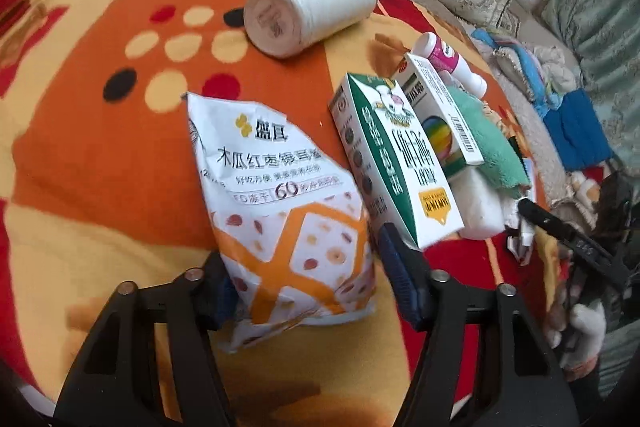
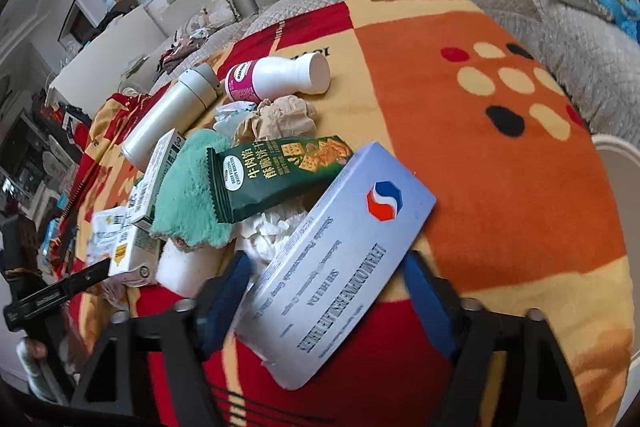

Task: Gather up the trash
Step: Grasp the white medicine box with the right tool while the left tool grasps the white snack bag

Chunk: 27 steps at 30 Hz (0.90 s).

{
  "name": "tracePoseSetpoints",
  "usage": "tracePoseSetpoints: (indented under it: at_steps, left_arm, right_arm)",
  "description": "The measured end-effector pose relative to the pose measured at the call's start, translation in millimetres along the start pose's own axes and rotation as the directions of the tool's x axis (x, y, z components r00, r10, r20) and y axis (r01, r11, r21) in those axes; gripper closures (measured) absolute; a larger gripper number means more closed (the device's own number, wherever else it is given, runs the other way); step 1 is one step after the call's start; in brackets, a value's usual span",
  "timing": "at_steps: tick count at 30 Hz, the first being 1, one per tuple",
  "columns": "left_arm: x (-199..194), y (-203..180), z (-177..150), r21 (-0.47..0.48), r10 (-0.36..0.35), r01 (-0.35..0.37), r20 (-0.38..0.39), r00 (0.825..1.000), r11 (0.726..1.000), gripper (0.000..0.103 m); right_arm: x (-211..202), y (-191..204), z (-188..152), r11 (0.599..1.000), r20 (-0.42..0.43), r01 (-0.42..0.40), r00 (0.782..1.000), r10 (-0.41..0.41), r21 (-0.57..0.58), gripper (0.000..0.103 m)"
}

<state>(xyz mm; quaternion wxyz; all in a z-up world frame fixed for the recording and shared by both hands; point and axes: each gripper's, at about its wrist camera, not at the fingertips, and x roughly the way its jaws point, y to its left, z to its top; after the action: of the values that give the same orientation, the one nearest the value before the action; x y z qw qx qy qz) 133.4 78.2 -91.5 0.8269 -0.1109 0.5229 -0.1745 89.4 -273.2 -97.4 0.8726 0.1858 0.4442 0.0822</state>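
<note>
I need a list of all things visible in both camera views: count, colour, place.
snack bag: one, white-orange, in left gripper
milk carton: one, green-white, right of bag
paper roll: one, white, beyond bag
bottle: one, white-pink, lying on blanket
flask: one, white, beside bottle
cloth: one, teal, in pile
biscuit pack: one, dark green, on cloth
crumpled paper: one, brown, before bottle
flat box: one, pale blue, in right gripper
blanket: one, orange-red-cream, under everything
left gripper: one, black-blue, holding bag
right gripper: one, black-blue, holding box

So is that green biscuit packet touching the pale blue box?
Touching. In the right wrist view, the green biscuit packet has its end tucked against the pale blue box, with no gap.
</note>
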Motion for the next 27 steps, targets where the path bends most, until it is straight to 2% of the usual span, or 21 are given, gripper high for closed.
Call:
tracePoseSetpoints:
  at_steps: [4,7,13,17,20,24,25,27]
  left_arm:
    - [-10,3,-9,-0.024,0.002,-0.002,0.02,1.0,1.0,0.053]
    - [-23,3,-19,-0.033,-0.015,0.016,0.031,0.999,0.999,0.056]
    - [-40,-13,-43,0.016,-0.015,0.015,0.008,1.0,1.0,0.056]
    - [-28,-21,-52,0.011,-0.003,0.003,-0.027,1.0,1.0,0.055]
    - [-21,-24,-56,0.019,0.026,-0.026,-0.029,0.999,0.999,0.052]
    - [-21,-23,-56,-0.014,0.015,-0.016,-0.008,1.0,1.0,0.05]
    - [-22,-22,-57,-0.023,0.01,-0.01,-0.002,1.0,1.0,0.05]
    - [-24,-27,-60,-0.007,0.015,-0.015,-0.001,1.0,1.0,0.054]
  right_arm:
    - [-5,-2,-4,1.0,0.002,-0.024,1.0,0.024,-0.019,0.041]
    - [-19,1,-12,0.996,-0.01,-0.01,1.0,0.009,-0.089,0.041]
    - [-44,-1,-36,0.972,-0.122,0.003,0.992,-0.032,-0.234,0.041]
    - [-43,-6,-44,0.972,-0.137,0.048,0.987,-0.081,-0.229,0.04]
    - [-42,-7,-44,0.981,-0.108,0.051,0.992,-0.072,-0.186,0.026]
    - [-39,-3,-51,0.979,-0.078,0.077,0.993,-0.093,-0.187,0.025]
    - [-38,-1,-53,0.976,-0.071,0.09,0.992,-0.106,-0.198,0.027]
    - [-37,-2,-57,0.971,-0.047,0.115,0.991,-0.127,-0.21,0.05]
